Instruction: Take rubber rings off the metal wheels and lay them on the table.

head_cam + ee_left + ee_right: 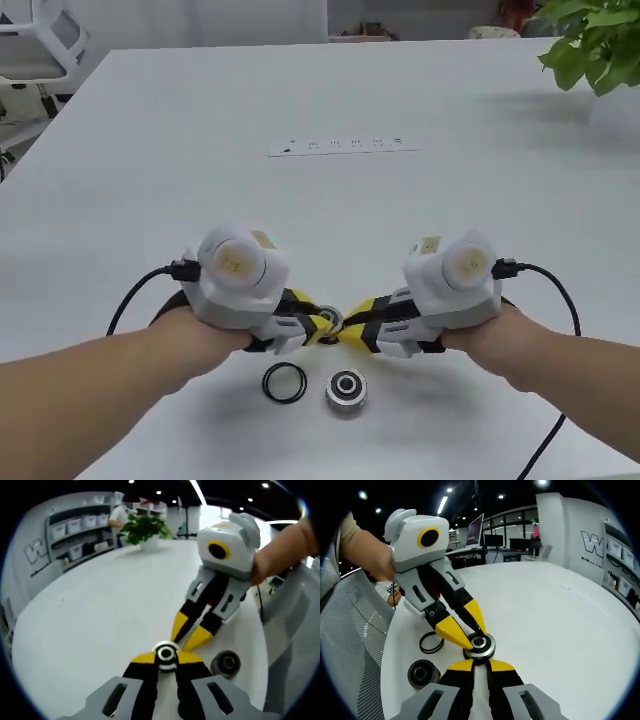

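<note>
Clamping is established at the left gripper [316, 326]: its jaws are closed on the held wheel [165, 653], which sits between the yellow tips with its bore facing that gripper's camera almost square-on. The right gripper [347, 333] meets the held wheel from the opposite side, with its jaws drawn to a narrow gap and its tips touching the rim. Whether they pinch the rubber or merely rest on it cannot be determined. A dark band around the held wheel suggests its ring is still fitted (a judgement, not confirmed). Below the held wheel, on the table [420, 220], lie a loose rubber ring [284, 383] and, just beside it, a second wheel [346, 390]. For the coming move, the ring probably has to leave along the wheel axis, away from the left jaws. The right gripper is the nearer tool at the rim. The risk is that its tips slip off the thin rubber.
</note>
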A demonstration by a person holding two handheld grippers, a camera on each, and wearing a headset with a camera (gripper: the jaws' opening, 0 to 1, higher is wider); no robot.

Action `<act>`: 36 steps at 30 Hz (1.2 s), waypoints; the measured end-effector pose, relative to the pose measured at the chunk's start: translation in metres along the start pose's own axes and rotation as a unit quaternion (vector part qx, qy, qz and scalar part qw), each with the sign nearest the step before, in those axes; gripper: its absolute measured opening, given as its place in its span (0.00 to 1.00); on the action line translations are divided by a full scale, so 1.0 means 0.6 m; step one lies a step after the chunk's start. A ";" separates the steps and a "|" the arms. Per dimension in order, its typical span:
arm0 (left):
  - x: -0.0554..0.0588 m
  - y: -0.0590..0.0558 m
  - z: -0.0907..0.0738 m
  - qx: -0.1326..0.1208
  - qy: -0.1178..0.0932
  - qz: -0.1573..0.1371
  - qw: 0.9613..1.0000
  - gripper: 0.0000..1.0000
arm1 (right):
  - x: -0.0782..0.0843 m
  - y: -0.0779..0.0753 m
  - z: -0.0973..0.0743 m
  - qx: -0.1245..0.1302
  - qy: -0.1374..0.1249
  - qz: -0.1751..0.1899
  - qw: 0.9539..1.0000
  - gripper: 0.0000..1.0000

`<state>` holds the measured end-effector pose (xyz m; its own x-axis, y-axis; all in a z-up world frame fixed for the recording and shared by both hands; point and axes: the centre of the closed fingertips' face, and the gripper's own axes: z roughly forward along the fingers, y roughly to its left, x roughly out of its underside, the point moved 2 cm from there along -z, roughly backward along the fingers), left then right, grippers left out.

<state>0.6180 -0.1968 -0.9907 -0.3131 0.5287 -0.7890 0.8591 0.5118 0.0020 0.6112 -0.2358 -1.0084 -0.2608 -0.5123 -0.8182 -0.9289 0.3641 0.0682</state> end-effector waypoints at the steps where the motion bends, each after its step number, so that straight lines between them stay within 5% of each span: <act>1: 0.000 0.000 0.000 0.000 0.000 -0.001 1.000 0.13 | 0.000 0.000 0.000 0.000 -0.002 0.006 1.000 0.05; 10: 0.000 -0.001 0.000 -0.003 -0.001 0.000 1.000 0.13 | 0.001 -0.005 -0.002 0.006 -0.006 0.056 0.998 0.00; 20: 0.000 -0.002 0.000 -0.004 0.002 0.004 1.000 0.12 | 0.000 -0.008 -0.010 0.003 -0.024 0.149 0.989 0.00; 36: -0.001 -0.004 0.002 -0.007 0.003 0.004 1.000 0.12 | -0.005 -0.007 -0.019 0.007 -0.034 0.183 0.983 0.00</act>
<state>0.6167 -0.1989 -0.9909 -0.3076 0.5368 -0.7856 0.8560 0.5167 0.0179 0.6131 -0.2447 -0.9997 -0.5580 -0.2923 -0.7767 -0.7727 0.5244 0.3578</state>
